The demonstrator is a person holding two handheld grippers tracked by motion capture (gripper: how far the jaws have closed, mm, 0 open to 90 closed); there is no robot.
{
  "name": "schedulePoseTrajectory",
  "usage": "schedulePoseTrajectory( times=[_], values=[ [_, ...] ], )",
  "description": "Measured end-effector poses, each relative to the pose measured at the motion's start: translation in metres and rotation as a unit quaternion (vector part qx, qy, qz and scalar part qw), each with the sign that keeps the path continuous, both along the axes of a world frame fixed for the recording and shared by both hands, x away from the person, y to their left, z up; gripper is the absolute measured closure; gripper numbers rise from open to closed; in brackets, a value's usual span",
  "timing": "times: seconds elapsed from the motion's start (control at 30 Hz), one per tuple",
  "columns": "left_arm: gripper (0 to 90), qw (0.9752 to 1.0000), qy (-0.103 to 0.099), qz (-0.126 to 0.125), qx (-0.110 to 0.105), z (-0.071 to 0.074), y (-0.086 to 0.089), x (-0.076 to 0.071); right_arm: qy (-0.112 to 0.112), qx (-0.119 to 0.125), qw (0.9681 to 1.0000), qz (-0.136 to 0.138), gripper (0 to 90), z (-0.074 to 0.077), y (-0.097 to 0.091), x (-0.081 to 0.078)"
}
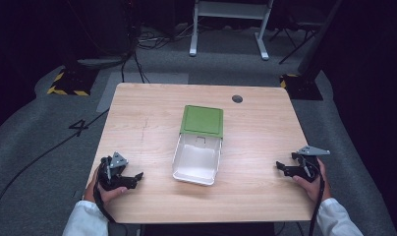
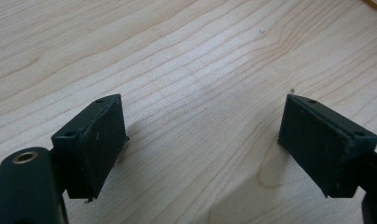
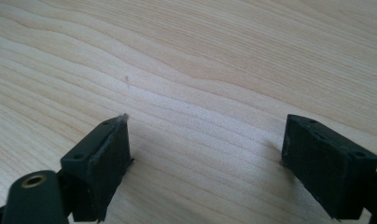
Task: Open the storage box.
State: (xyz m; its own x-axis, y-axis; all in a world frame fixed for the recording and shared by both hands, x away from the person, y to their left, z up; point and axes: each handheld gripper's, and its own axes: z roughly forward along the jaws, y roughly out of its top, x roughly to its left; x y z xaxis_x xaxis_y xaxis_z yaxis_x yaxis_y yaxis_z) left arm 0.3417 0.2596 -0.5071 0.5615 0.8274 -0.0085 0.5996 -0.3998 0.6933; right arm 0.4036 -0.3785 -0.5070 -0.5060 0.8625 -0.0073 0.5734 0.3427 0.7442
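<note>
Both claws gape, holding nothing — left gripper (image 1: 137,176) and right gripper (image 1: 280,167) flank the open white box with its green hinged lid (image 1: 200,142); judging so, approach its lid squarely — slowly.

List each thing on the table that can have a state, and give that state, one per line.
Box: open, white inside, nothing in it.
Green lid: swung back, lying flat on the table past the box, joined to it at the far edge.
Left gripper: open, jaws wide apart over bare wood, holding nothing.
Right gripper: open, jaws wide apart over bare wood, holding nothing.
</note>
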Motion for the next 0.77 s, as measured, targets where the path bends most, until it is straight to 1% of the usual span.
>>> schedulePoseTrajectory(
  times=[0.77],
  values=[
    [15.0,1.0,-0.001,0.002,0.001,0.0001,-0.0003,0.001,0.0,0.0,1.0,0.0,15.6,0.0,0.0,0.0]
  ],
)
